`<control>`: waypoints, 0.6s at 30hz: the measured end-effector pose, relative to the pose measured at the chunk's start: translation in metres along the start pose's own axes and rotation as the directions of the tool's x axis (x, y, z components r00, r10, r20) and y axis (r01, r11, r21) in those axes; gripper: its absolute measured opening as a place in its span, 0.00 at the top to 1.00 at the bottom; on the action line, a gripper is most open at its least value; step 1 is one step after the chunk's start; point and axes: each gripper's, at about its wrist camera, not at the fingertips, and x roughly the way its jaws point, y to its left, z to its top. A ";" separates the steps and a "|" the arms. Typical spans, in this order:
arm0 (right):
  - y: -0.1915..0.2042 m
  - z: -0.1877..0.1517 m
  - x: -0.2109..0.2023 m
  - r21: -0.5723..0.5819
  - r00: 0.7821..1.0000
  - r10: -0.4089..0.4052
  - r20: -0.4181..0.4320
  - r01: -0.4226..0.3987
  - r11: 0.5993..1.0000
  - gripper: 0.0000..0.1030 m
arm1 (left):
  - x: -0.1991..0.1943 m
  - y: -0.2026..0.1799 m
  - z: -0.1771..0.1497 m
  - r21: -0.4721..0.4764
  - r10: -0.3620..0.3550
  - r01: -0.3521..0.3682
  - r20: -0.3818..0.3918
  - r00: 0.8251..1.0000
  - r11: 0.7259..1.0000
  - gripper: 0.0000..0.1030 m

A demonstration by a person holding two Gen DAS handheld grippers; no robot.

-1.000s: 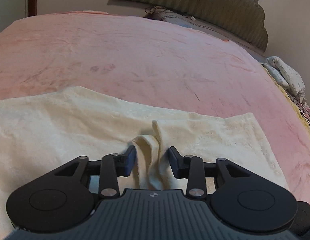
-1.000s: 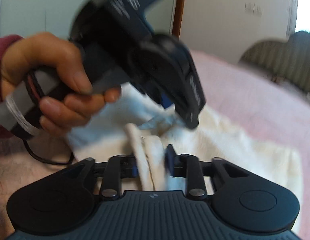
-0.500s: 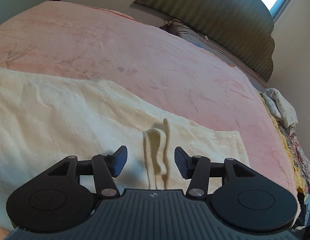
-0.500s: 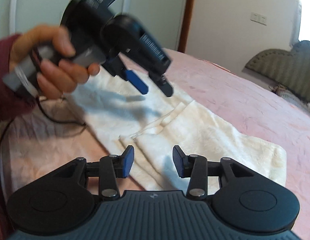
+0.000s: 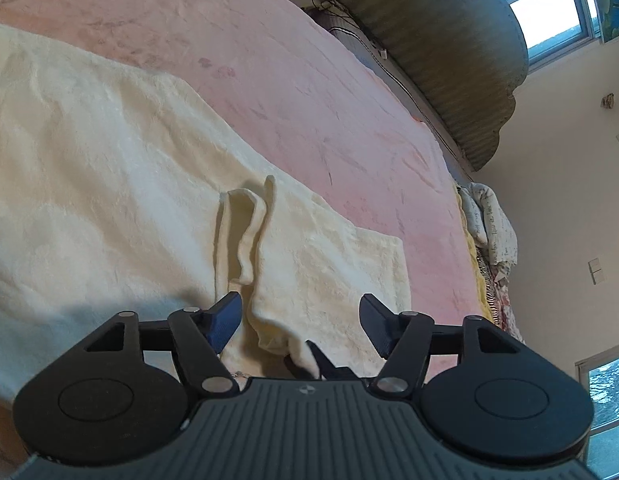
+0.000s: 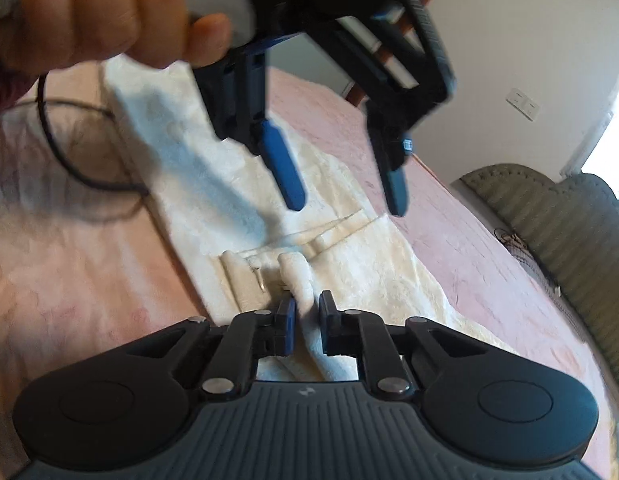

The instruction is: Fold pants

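Pink-covered bed [image 5: 349, 92] under a scalloped olive headboard [image 5: 449, 40] (ribbed), pale walls [image 5: 557, 184], daylit window [image 5: 549, 20].

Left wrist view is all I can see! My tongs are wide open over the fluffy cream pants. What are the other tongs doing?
Observer: The right tongs have just closed and now pinch a raised fold of the fluffy cream pants.
Child: Are my tongs touching the pants?
Observer: No. The left tongs, which have just been opening, hang above the cloth with nothing gripped between them.
Child: Is anything else on the bed?
Observer: A thin black cable lies on the pink bed cover, left of the pants.
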 end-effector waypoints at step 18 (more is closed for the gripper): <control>-0.043 -0.002 -0.014 0.206 0.996 0.088 0.001 -0.086 0.975 0.31 | 0.053 0.035 0.001 -0.357 -0.206 0.174 -0.054 0.977 0.918 0.23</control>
